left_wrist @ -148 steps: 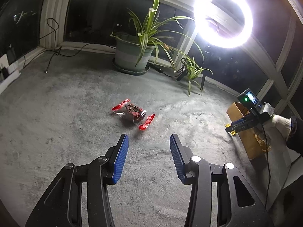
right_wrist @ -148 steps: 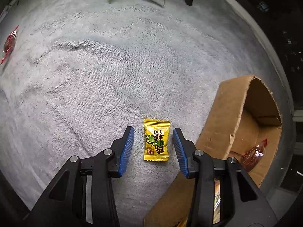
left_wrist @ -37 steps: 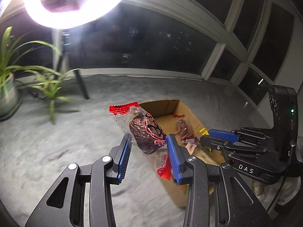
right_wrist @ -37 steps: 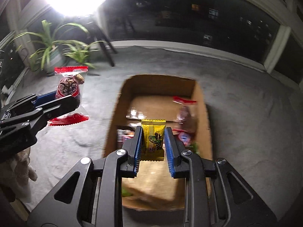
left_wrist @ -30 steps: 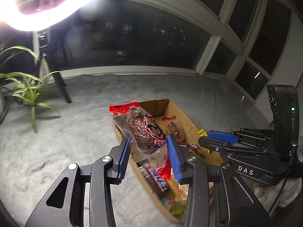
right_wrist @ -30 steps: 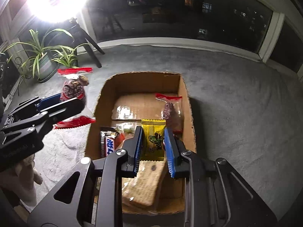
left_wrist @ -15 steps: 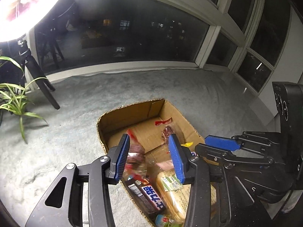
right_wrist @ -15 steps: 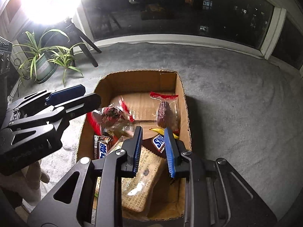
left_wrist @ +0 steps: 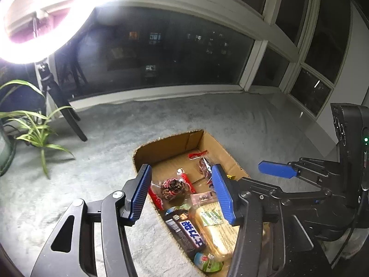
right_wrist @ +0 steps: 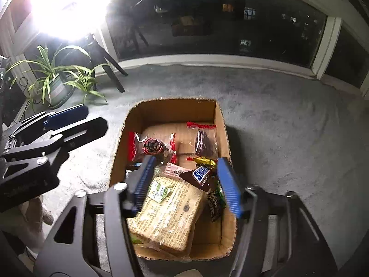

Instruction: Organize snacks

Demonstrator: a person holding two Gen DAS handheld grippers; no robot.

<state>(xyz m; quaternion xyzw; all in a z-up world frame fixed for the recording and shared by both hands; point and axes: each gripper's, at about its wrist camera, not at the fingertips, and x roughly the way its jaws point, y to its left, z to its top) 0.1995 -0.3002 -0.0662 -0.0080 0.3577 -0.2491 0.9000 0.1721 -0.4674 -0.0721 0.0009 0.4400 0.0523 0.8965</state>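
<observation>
Left to right.

Plant [right_wrist: 53, 78] at far left by the window, ring light above it. Not part of the job.

Left tongs [left_wrist: 182, 194] spread wide, gripping nothing, poised over the box [left_wrist: 161, 145]. Red-ended packet [left_wrist: 171, 185] lying loose on the box floor right under them, near the left wall.

Box on grey carpet [right_wrist: 288, 127], open top, well stocked: cracker pack [right_wrist: 170, 210] in the near half, Snickers [right_wrist: 200, 175] leaning on it, yellow candy [right_wrist: 204, 161] just behind, dark clear packet [right_wrist: 204, 140] against the right wall.

Right tongs [right_wrist: 188, 184] also parted and empty, above the near end of the box; yellow candy lying loose between their tips.

Step in hand, by judgement: drop-off done on both sides, both pieces resting in the box.

Next move: lift both tongs clear of the rim without snagging wrappers, then scan the carpet for stray snacks. None visible in either view.
</observation>
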